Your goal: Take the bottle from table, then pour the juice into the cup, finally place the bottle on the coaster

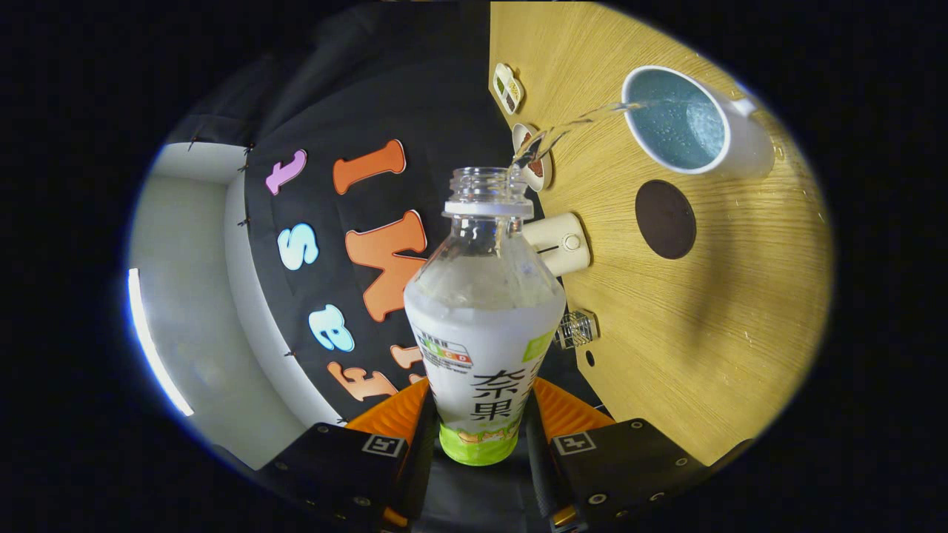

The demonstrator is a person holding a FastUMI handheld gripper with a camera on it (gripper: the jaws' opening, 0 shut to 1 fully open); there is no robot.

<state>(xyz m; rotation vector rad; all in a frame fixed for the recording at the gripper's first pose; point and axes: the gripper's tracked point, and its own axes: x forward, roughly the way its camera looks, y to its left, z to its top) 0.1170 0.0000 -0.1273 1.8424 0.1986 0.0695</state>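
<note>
Clear bottle (uncapped) clamped between hand-held gripper fingers, stream reaching cup beyond.

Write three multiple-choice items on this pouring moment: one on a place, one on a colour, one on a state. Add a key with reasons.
1. Where is the coaster?
A. On the table beside the cup
B. Under the cup
C. Under the bottle

2. What colour is the coaster?
A. White
B. Dark brown
C. Green

3. What is the gripper doing?
A. Open, apart from the bottle
B. Shut on the cup
C. Shut on the bottle, which is pouring

Key: 1 A, the coaster lies bare on the wood next to the cup. 2 B, it is a dark brown disc. 3 C, both fingers press the bottle's lower body and a stream runs from its open mouth into the cup.
</note>
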